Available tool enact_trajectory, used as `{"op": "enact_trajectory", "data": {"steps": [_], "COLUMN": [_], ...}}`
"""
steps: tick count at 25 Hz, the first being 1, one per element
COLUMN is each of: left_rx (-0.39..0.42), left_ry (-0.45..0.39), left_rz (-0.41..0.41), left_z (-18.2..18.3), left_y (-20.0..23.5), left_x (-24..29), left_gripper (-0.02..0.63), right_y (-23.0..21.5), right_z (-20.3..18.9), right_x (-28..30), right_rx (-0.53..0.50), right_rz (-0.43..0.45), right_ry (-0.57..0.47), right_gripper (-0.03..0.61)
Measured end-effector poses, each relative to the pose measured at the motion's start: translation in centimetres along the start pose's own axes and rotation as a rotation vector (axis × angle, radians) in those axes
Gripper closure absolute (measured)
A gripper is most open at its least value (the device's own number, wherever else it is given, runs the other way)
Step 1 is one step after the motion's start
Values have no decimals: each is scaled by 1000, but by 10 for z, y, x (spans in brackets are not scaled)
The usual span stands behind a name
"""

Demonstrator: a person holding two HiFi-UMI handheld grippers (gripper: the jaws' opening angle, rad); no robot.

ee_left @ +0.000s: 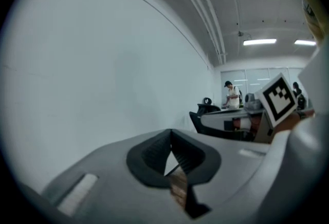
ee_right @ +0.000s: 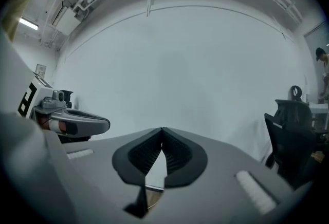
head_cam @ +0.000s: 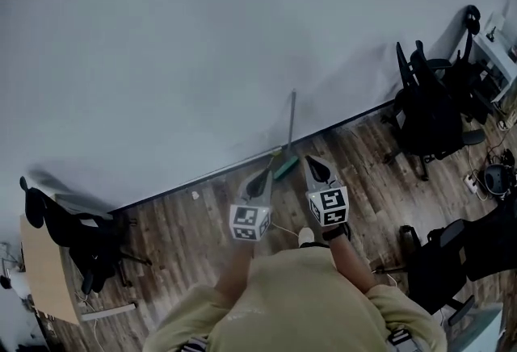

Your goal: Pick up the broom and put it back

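Note:
A broom point(head_cam: 290, 126) with a thin grey handle and a green head leans upright against the white wall, its head on the wood floor at the baseboard. My left gripper point(head_cam: 260, 180) is just left of the broom's head and my right gripper point(head_cam: 317, 169) just right of it; both point toward the wall. Neither touches the broom. In the left gripper view the black pads point(ee_left: 154, 153) meet at the tip with nothing between them. In the right gripper view the pads point(ee_right: 177, 153) also meet, and nothing is held.
Black office chairs point(head_cam: 428, 112) and a desk stand at the right. More dark chairs point(head_cam: 81, 233) and a wooden tabletop point(head_cam: 44, 270) are at the left. Cables and a power strip point(head_cam: 471, 178) lie on the floor. A person point(ee_left: 232, 95) stands far off.

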State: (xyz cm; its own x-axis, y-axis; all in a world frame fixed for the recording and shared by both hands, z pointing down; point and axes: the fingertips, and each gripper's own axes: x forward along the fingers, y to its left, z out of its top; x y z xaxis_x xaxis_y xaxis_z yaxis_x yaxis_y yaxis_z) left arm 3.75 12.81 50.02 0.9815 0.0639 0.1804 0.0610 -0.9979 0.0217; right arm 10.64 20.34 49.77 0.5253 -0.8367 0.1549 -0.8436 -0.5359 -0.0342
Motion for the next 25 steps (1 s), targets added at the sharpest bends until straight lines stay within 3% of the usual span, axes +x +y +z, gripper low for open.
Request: {"op": "enact_trajectory", "data": {"steps": [3, 9, 13, 25], "left_rx": [0, -63, -111, -139], "left_ry": [19, 133, 186, 191], "left_rz": [39, 68, 48, -64], "left_z": [-4, -48, -73, -53], "left_y": [14, 33, 55, 156], "left_x": [32, 81, 115, 241], "left_gripper": [611, 611, 611, 611], "right_y": [-24, -48, -66, -127], "right_z": [-7, -50, -87, -84], "right_x": [32, 84, 116, 270], "right_rx": [25, 107, 154, 151], "right_rz": [22, 86, 57, 4], "right_ry": [7, 100, 193, 295], "right_gripper": [574, 574, 574, 574]}}
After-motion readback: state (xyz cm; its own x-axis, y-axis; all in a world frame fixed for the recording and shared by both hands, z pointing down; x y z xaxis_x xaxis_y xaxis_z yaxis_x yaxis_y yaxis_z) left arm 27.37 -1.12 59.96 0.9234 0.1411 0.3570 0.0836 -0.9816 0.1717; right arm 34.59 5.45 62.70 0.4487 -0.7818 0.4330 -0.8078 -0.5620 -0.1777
